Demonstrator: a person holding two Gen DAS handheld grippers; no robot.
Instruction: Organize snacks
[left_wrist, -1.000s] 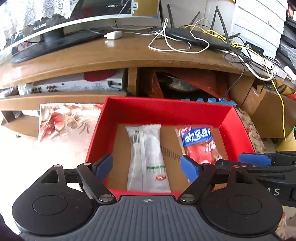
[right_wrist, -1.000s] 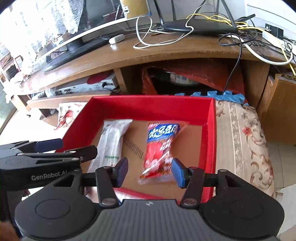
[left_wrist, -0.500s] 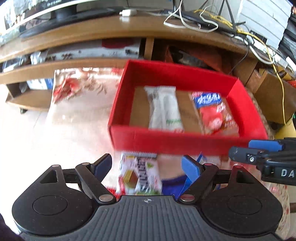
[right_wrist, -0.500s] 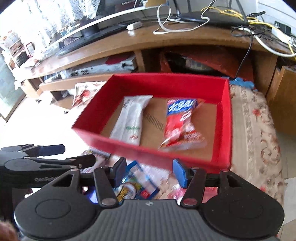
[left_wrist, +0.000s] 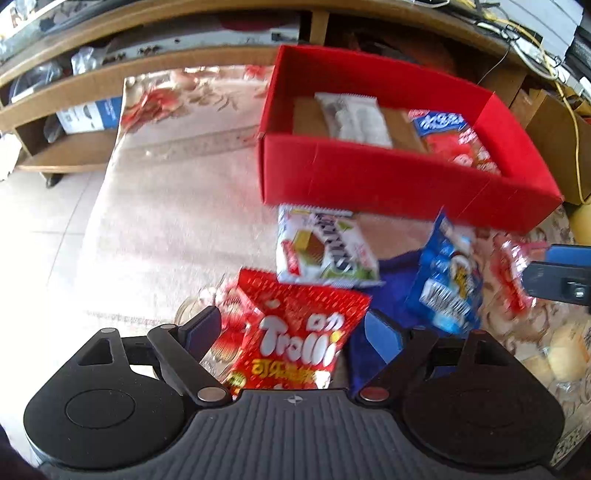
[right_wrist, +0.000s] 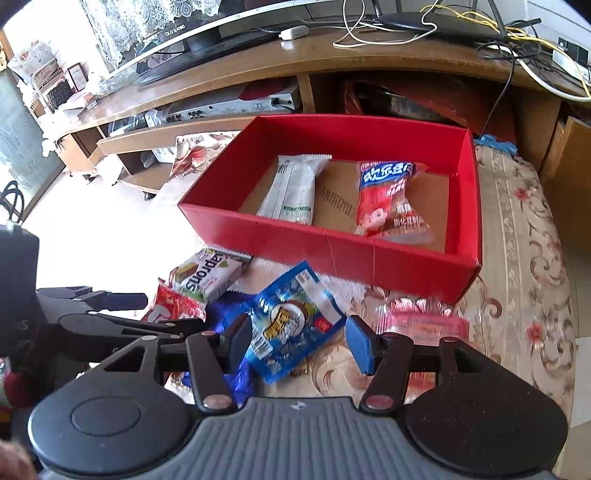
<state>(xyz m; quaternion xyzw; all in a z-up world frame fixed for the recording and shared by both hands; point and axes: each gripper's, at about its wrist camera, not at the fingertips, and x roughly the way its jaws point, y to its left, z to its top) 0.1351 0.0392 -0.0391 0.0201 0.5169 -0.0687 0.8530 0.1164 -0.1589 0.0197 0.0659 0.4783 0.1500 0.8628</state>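
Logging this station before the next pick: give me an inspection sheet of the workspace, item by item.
Surface: floral rug, tiled floor beside it.
Job's things: red box holds white packet and red-blue packet. Outside it: Trolli bag, wafer pack, blue snack bag, pink-printed clear packet.
Clutter: blue wrapper under the bags, buns at the left view's edge.
Grippers: left gripper opening over the Trolli bag; right gripper open around the blue snack bag.
Cables: tangled on wooden TV stand.
Surroundings: TV, router, shelves.
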